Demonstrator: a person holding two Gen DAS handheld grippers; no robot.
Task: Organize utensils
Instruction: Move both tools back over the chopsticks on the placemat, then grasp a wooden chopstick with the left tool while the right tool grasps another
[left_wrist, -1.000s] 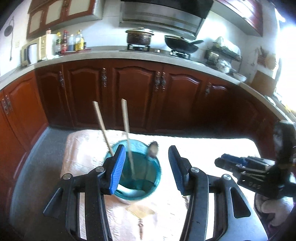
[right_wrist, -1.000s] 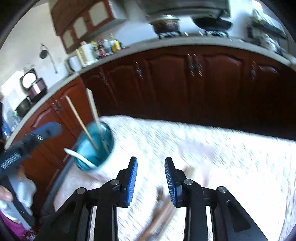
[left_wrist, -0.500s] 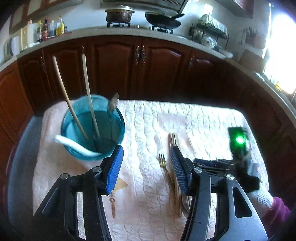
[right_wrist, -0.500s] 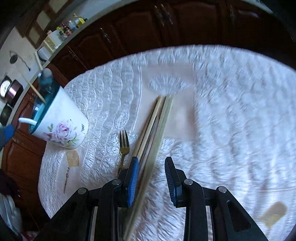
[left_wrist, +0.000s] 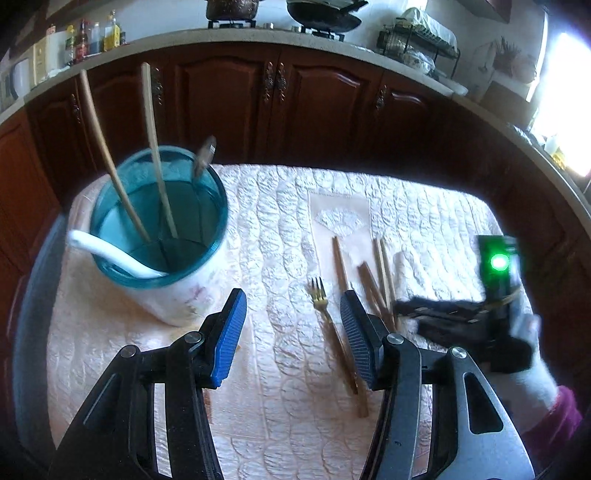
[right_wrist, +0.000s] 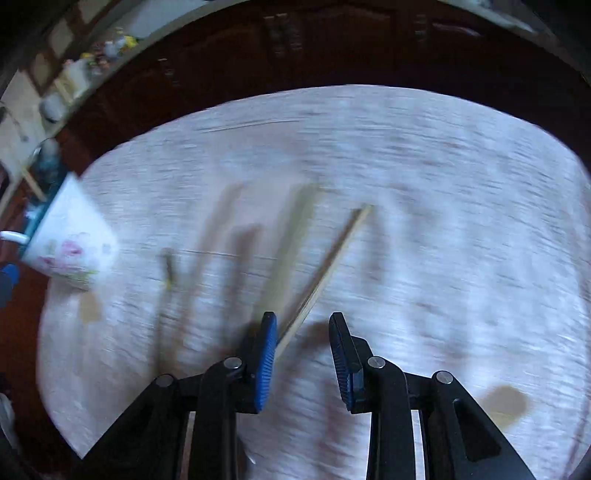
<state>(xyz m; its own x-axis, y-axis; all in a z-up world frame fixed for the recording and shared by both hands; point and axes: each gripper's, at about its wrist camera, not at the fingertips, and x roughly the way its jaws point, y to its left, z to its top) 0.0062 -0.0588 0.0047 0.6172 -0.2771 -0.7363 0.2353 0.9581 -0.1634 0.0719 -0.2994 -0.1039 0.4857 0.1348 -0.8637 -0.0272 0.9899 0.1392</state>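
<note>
Left gripper (left_wrist: 291, 317): nearest to me; its blue-padded jaws have just been opening and stand wide apart with nothing between them, only bare cloth below.
Right gripper (right_wrist: 303, 332): I see its jaws partly apart and clamped on nothing; one pale wooden chopstick (right_wrist: 325, 273) runs slantwise from beside the left pad out across the cloth. I cannot tell whether the pad touches it, as this view is blurred.
Surface (left_wrist: 280, 424): covered by a quilted pale-pink cloth.
Gold metal fork (left_wrist: 320, 299): flat on the cloth, tines pointing away from me, just beside the left gripper's right pad.
Loose brown wooden chopsticks (left_wrist: 373, 277): lying in a spread bundle right of the fork, near the right gripper's tip.
White floral mug with teal inside (left_wrist: 159, 229): upright at the cloth's left part, holding two long wooden chopsticks (left_wrist: 159, 162), a white spoon (left_wrist: 110, 254) and a metal handle.
Person's hand (left_wrist: 535, 369): white-gloved, at the right edge, gripping the right tool.
Dark wooden kitchen cabinets (left_wrist: 277, 103): farthest back, beyond the cloth.
</note>
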